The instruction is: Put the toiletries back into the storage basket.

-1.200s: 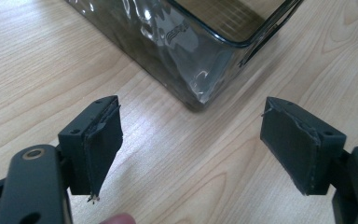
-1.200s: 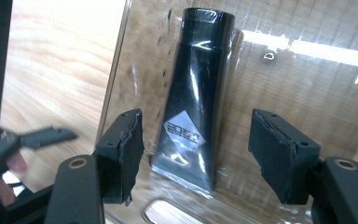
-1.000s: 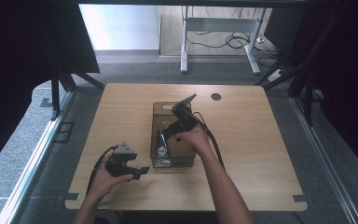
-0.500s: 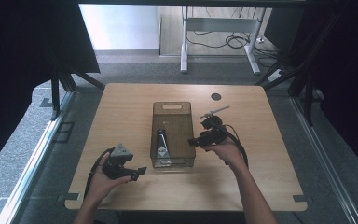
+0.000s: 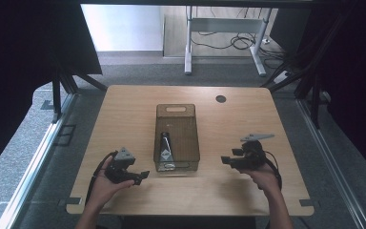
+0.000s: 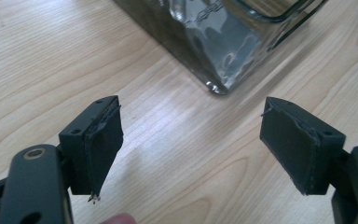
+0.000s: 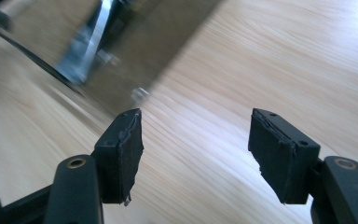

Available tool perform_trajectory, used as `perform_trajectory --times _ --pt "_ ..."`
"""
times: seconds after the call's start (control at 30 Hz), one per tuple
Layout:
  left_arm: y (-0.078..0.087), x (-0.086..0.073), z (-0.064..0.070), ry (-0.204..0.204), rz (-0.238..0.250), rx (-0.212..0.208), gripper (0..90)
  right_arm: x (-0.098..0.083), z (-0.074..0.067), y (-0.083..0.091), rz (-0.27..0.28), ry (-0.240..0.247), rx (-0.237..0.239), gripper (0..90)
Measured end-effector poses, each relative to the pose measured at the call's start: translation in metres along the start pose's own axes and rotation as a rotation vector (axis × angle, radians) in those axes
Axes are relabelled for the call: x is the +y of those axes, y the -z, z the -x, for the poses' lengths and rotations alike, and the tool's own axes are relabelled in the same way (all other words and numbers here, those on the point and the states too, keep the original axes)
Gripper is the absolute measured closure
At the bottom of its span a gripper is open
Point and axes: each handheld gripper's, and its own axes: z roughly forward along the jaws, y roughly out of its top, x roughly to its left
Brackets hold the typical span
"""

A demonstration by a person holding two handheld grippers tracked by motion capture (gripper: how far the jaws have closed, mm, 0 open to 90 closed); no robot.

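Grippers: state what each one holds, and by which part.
Nothing is held. The left gripper and right gripper are both open over bare table, either side of the transparent bin.

daylight fell from beyond the table (image 5: 124, 109), its surroundings dark; the right gripper view was motion-blurred, the bin (image 6: 214, 42) glared.
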Motion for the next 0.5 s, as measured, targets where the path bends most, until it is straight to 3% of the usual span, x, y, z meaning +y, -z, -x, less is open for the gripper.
perform_trajectory --times 0.23,0.37,0.5 --pt "-0.003 -0.001 -0.001 0.010 -0.010 0.016 21.5 -0.034 0.015 0.004 0.022 -0.020 -0.005 36.8" --pt "-0.003 -0.001 -0.001 0.010 -0.012 0.020 21.5 -0.039 0.019 0.001 0.023 -0.013 -0.022 36.5" --pt "-0.004 -0.002 -0.002 0.013 -0.014 0.018 21.5 -0.042 0.026 0.005 0.056 -0.043 -0.043 36.1"
